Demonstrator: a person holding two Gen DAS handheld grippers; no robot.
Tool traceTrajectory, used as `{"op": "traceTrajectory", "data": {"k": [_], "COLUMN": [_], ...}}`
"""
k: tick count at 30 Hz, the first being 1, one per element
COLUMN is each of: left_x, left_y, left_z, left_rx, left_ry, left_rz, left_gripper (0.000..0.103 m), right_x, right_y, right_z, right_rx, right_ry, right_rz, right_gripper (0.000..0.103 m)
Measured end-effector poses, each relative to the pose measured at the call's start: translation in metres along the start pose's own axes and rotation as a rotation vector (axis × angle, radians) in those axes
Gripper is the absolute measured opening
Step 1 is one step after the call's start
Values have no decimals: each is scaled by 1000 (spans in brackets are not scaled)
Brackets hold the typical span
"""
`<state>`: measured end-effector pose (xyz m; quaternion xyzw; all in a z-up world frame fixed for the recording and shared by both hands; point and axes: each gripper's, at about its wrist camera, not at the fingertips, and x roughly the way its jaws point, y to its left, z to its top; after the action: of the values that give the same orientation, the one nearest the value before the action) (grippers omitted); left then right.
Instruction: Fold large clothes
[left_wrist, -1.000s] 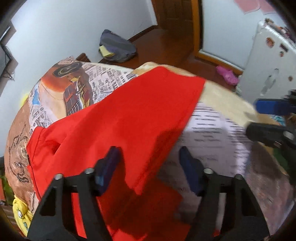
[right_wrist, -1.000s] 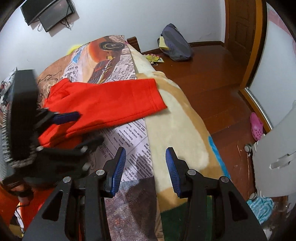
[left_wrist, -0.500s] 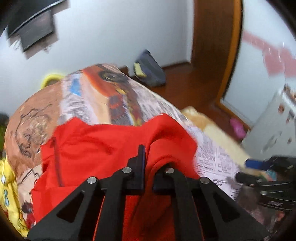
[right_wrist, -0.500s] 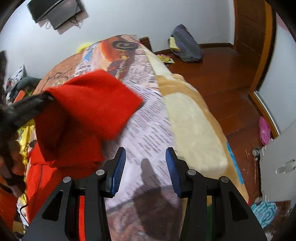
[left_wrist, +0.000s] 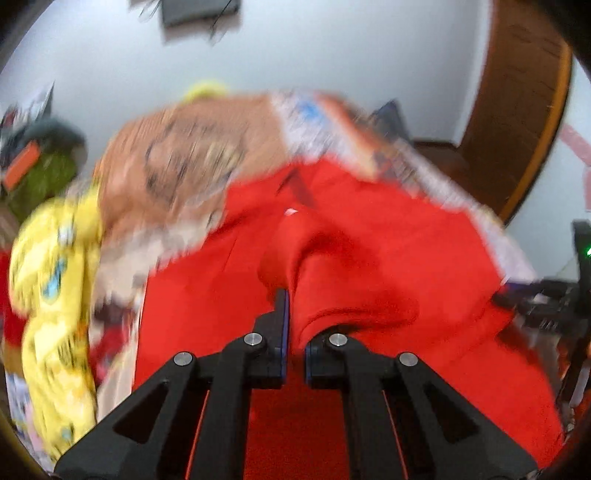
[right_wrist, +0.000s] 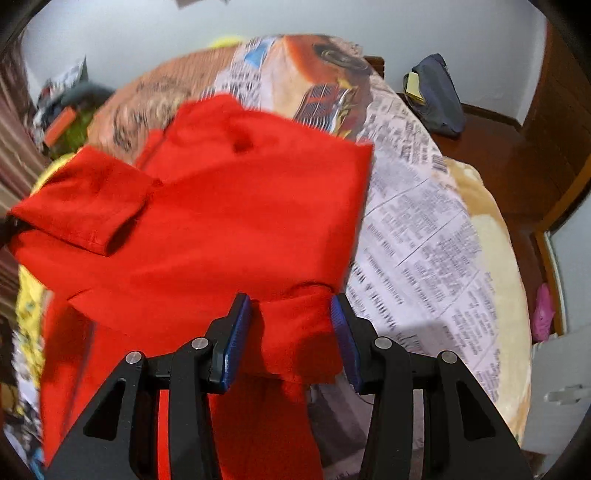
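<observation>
A large red garment lies spread on a bed with a newspaper-print blanket. One sleeve is lifted and carried across the body at the left of the right wrist view. My left gripper is shut on a bunched fold of the red garment, and its view is blurred by motion. My right gripper is open, its blue pads on either side of a red fabric edge low on the garment.
A yellow patterned cloth lies at the bed's left side. A dark bag sits on the wooden floor beyond the bed. A pink slipper and a white appliance are at the right.
My left gripper closed on the red sleeve and swept it left across the garment. My right gripper moved left from over the bare blanket to straddle the garment's lower edge.
</observation>
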<state>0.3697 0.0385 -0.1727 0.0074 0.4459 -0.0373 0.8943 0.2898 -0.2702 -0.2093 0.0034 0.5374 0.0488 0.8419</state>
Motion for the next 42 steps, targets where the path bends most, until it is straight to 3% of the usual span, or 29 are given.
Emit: {"op": "traceTrajectory", "data": {"k": [3,5,6,8,10,15,20,24,28,30,32,34,38,42], "left_x": [26,36,40,37,33,18,12,36,59,59,54,46,24,12], "left_y": [28,42,48,57,59,43,26,14,11,15,24,37,80,124], "left_z": [-38,-58,-65,-77,-79,-73,-65,-54,-42,-34,-29,-25,-25,-43], "left_rx": [-69,-101,-120,-161,-163,-34,85,135,110,63,1,-52,-191,-299], "left_ry": [104,147,150,129,117,79,37,77,103,86,77,58,26,44], "left_rz": [11,22,30,53,73,176,186,194,202,181,154,142,103,64], "left_gripper": [12,23,28,48,52,58,63,63,60,48,24,15,14,14], "right_x": [10,10,10,10,10,12,12,12,13,13,13,13,13,14], "right_y": [6,3,2,2,3,7,7,7,6,6,5,5,5,6], "right_z": [-9,-12,-13,-12,-13,-11,-12,-12,-13,-13,-13,-13,-13,-13], "right_rx": [-27,-23,-23,-14,-13,-18,-12,-13,-7,-7,-7,-9,-10,-10], "right_ry": [27,19,22,28,27,26,24,24,21,21,21,22,21,18], "right_rz": [-4,2,3,11,9,-16,-17,-20,-15,-13,-11,-10,-10,-12], "right_gripper": [49,50,51,51,51,52,52,53,54,54,54,55,55,55]}}
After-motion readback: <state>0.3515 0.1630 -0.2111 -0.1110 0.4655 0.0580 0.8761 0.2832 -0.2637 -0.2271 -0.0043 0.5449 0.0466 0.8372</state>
